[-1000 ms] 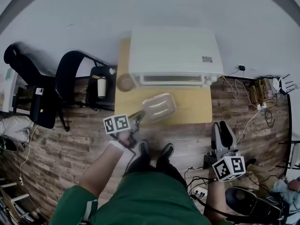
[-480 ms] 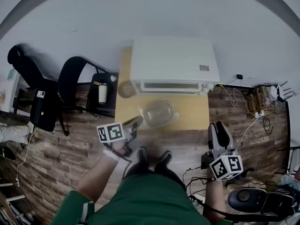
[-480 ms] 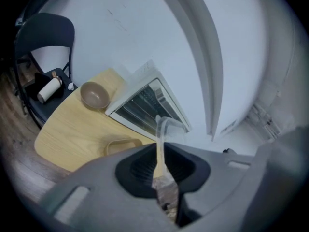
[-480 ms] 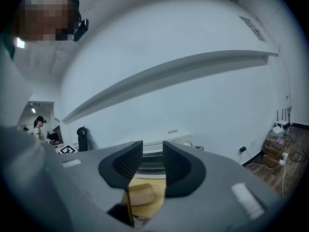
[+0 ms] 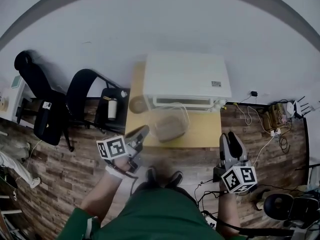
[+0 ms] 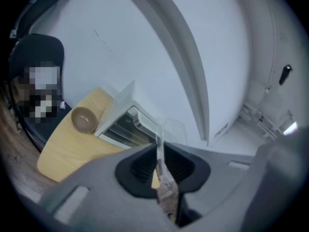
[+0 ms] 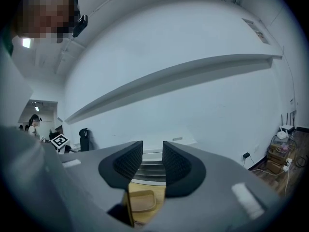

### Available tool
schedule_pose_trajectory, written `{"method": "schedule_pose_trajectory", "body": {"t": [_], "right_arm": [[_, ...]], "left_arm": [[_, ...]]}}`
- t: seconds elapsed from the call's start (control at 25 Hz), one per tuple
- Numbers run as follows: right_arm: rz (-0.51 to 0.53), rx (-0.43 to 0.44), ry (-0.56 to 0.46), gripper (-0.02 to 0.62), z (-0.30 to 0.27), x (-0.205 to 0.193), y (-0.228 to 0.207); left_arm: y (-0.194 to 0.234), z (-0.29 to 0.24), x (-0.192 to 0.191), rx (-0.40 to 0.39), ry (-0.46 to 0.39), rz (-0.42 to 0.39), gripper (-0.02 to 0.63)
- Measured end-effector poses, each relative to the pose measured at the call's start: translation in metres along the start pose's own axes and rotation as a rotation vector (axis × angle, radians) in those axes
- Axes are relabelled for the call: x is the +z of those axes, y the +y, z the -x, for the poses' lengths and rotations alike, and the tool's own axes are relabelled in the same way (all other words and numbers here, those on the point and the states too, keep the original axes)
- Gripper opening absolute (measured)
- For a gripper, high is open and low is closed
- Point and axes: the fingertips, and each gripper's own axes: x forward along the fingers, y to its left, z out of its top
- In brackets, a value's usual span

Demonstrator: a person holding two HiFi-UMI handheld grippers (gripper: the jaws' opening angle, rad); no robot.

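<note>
Left gripper (image 6: 158, 151) – jaws clamped on the thin rim of a clear rounded plastic cover (image 5: 172, 121), held in front of the white box-shaped toaster oven (image 5: 187, 76), over the light wooden table (image 5: 202, 134).
Right gripper (image 7: 152, 153) – jaws apart, nothing between them; low and right of the oven, off the table.
Shallow tan rectangular tray (image 7: 140, 200): on the table before the oven.
Round brown bowl (image 5: 136, 104): beside the oven's left front corner.
Black chair (image 5: 85, 91): left of the oven.
</note>
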Motion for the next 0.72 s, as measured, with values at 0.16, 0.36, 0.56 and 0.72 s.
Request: {"method": "schedule_pose_trajectory", "body": {"t": [0.16,0.36,0.56,0.72], "right_arm": [[0.024,0.012,-0.022,0.127,-0.002,0.010,0.005],[0.057,0.011,-0.045,0.126,-0.001,0.027,0.009],[0.113,-0.018,-0.049,0.086,0.001,0.037,0.012],[0.161,-0.024,-0.070,0.048,0.005,0.044,0.015]], "left_arm": [[-0.014,0.008,0.018,-0.020,-0.037,-0.023,0.043],[-0.033,0.017,0.040,-0.037,-0.084,-0.054,0.043],[-0.051,0.028,0.063,-0.049,-0.148,-0.100,0.043],[-0.058,0.037,0.077,-0.053,-0.190,-0.118,0.043]]}}
